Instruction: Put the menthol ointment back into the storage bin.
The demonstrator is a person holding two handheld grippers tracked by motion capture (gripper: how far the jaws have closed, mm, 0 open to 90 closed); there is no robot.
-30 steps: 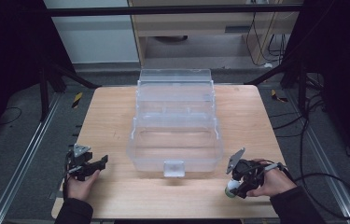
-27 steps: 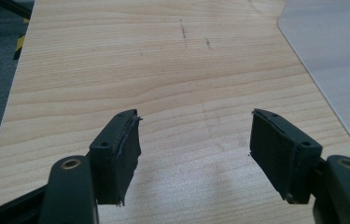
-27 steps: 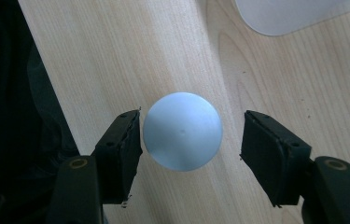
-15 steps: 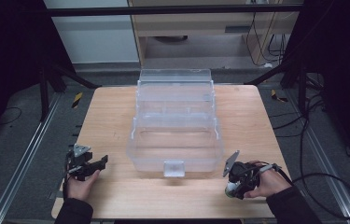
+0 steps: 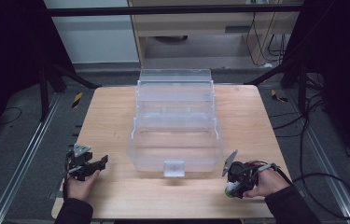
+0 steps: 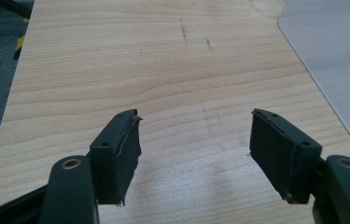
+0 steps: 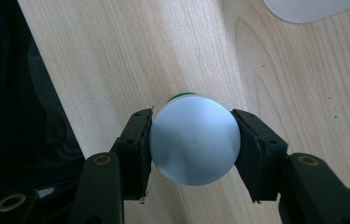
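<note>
My right gripper [image 7: 194, 142] points down at the table and is shut on a small round container with a white cap [image 7: 194, 140] and a green edge under it. In the high view this gripper [image 5: 236, 181] is near the table's front right, with the white container [image 5: 230, 188] at its tip. I cannot tell whether the container touches the wood. My left gripper [image 5: 92, 165] rests at the front left in a hand, open. Between its fingers [image 6: 193, 135] is only bare wood.
A large clear plastic box [image 5: 175, 161] with its lid folded back stands in the middle of the wooden table [image 5: 112, 116]. Its corner shows in the left gripper view [image 6: 336, 56] and the right gripper view [image 7: 312, 9]. The table's front edge lies close behind both hands.
My right gripper has shifted slightly left and toward the front edge with the container in it. The left gripper has not moved.
</note>
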